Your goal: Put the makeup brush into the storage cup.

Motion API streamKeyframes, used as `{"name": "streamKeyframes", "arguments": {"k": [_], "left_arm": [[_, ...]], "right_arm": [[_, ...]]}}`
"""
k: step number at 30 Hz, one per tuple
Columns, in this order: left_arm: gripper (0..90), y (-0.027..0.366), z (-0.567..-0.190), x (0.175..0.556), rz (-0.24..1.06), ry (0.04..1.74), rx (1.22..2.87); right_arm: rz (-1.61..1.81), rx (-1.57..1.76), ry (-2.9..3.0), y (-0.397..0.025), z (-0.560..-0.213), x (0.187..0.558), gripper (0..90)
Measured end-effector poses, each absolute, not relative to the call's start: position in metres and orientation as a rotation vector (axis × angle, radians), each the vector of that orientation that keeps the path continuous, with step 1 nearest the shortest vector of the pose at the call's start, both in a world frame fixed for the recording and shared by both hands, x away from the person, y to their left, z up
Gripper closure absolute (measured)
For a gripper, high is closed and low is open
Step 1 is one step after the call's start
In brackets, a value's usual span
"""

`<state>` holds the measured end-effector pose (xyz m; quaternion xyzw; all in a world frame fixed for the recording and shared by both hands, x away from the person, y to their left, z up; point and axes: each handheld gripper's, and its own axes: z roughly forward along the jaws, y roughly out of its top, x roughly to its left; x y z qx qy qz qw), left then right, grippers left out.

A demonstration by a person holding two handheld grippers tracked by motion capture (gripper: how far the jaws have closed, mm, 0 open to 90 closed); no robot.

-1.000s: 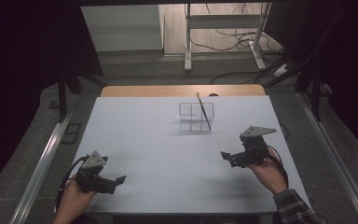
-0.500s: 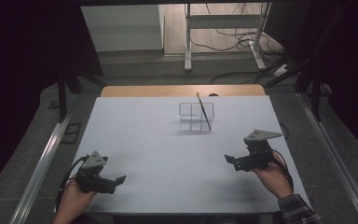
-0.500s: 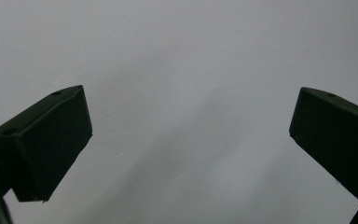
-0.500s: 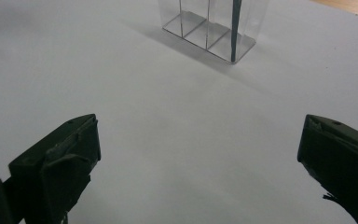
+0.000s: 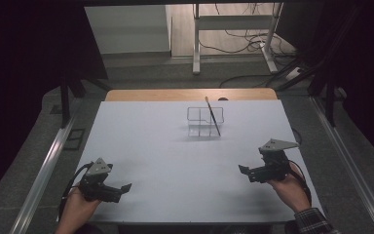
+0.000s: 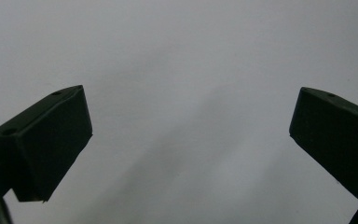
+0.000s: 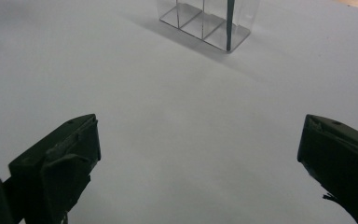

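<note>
A clear plastic organizer [image 5: 204,122] with several compartments stands at the far middle of the white table [image 5: 165,146]. A dark pen [image 5: 213,116] leans in its right compartment. The organizer [image 7: 205,21] and the pen [image 7: 229,23] appear again at the top of the right gripper view. My left gripper [image 5: 122,189] rests near the front left corner, open, with bare white surface between its jaws [image 6: 191,140]. My right gripper [image 5: 246,172] hovers at the front right, open and empty [image 7: 200,154], pointing toward the organizer.
A wooden strip [image 5: 190,94] runs along the table's far edge. Metal rails [image 5: 44,165] flank both sides. Beyond the table stand a white desk frame [image 5: 233,34] and floor cables [image 5: 253,39].
My right gripper has drawn back toward the front edge and slightly right. The left gripper has stayed put.
</note>
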<state>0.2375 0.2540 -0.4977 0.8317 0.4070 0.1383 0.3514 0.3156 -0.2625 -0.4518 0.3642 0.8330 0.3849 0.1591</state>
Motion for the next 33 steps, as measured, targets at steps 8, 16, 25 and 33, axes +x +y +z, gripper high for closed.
{"name": "streamKeyframes", "arguments": {"k": [8,16,25,33], "left_arm": [[0.0,0.254,-0.498,0.237,0.356,1.058,2.152],[0.0,0.253,-0.498,0.237,0.354,1.059,2.15],[0.0,0.253,-0.498,0.237,0.351,1.057,2.151],[0.0,0.253,-0.498,0.238,0.351,1.051,2.154]], "right_arm": [[1.097,1.061,2.371,-0.27,-0.454,0.31,0.0],[1.093,1.076,2.362,-0.277,-0.455,0.305,0.0],[1.068,1.085,2.359,-0.285,-0.457,0.3,0.0],[1.052,1.099,2.351,-0.293,-0.458,0.296,0.0]]}}
